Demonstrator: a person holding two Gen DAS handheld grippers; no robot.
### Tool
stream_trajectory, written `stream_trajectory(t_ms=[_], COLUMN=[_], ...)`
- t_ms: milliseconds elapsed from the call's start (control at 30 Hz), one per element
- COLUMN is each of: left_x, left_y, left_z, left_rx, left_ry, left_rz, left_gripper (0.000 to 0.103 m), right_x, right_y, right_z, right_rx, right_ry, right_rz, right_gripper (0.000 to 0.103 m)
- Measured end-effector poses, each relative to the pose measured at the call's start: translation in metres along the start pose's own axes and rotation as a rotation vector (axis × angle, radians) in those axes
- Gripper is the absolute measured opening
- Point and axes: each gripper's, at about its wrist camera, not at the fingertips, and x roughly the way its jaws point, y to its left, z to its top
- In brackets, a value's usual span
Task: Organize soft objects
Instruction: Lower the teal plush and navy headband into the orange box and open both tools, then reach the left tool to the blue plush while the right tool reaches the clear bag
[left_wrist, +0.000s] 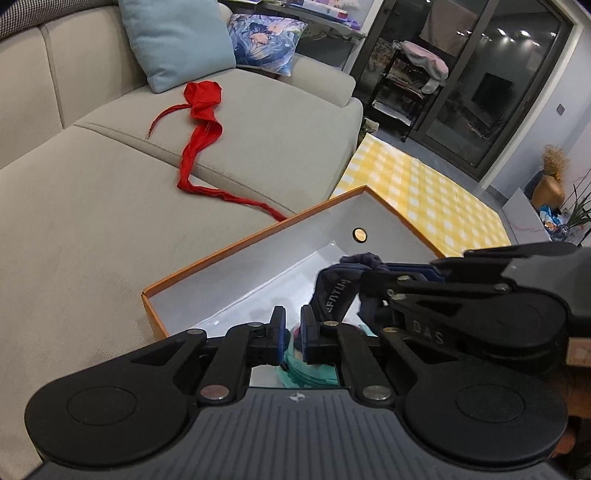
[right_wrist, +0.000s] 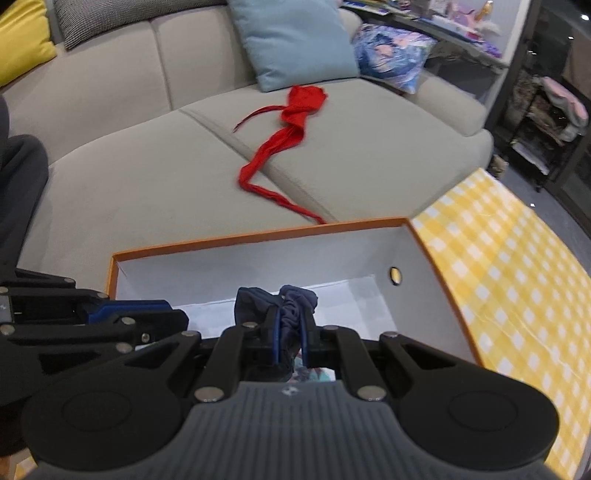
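Observation:
An open shoe box (left_wrist: 251, 232) (right_wrist: 258, 234), orange outside and white inside, stands against the sofa's front. My right gripper (right_wrist: 290, 328) is shut on a bunched navy sock (right_wrist: 255, 299) above the box. In the left wrist view the right gripper (left_wrist: 369, 280) reaches in from the right, and the navy sock (left_wrist: 332, 291) hangs from it with pale lettering showing. My left gripper (left_wrist: 292, 325) hovers over the box beside the sock, shut with nothing between its pads. Teal and pink cloth (left_wrist: 310, 373) lies in the box under it. A long red cloth (left_wrist: 201, 110) (right_wrist: 295, 107) is strewn over the sofa seat.
The grey sofa (left_wrist: 92, 221) carries a light blue cushion (left_wrist: 173, 40) and a patterned cushion (left_wrist: 264, 40). A yellow checked cloth (left_wrist: 424, 199) covers the surface right of the box. A person's dark-clad leg (right_wrist: 18, 184) is at the left. A rack (left_wrist: 406, 85) stands before glass doors.

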Motion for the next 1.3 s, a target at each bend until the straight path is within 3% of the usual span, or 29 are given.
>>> stream_trajectory(t_ms=[300, 433, 533, 600, 700, 800, 1033, 1200, 1300], left_x=[0.012, 0.016, 0.016, 0.017, 0.019, 0.02, 0.019, 0.011, 0.0], left_y=[0.009, 0.008, 0.008, 0.007, 0.006, 0.003, -0.005, -0.02, -0.041], left_z=[0.0, 0.0, 0.0, 0.001, 0.001, 0.002, 0.003, 0.002, -0.002], left_rx=[-0.034, -0.033, -0.032, -0.032, -0.026, -0.017, 0.007, 0.05, 0.136], left_ry=[0.031, 0.042, 0.044, 0.047, 0.053, 0.055, 0.053, 0.045, 0.012], left_rz=[0.022, 0.035, 0.038, 0.041, 0.045, 0.046, 0.043, 0.019, -0.027], left_gripper=[0.011, 0.017, 0.017, 0.018, 0.018, 0.019, 0.023, 0.036, 0.041], right_x=[0.051, 0.076, 0.091, 0.101, 0.11, 0.106, 0.081, 0.036, 0.002], right_y=[-0.003, -0.004, -0.008, -0.011, -0.021, -0.032, -0.048, -0.062, -0.072], right_z=[0.003, 0.005, 0.006, 0.004, -0.001, -0.006, -0.011, -0.013, -0.021], right_rx=[-0.063, -0.105, -0.115, -0.138, -0.12, -0.081, -0.009, 0.033, 0.042], right_ry=[0.1, 0.147, 0.167, 0.186, 0.217, 0.213, 0.187, 0.134, 0.104], right_rz=[0.053, 0.011, -0.072, -0.152, -0.188, -0.179, -0.161, -0.133, -0.126], right_gripper=[0.008, 0.009, 0.01, 0.018, 0.034, 0.041, 0.041, 0.041, 0.041])
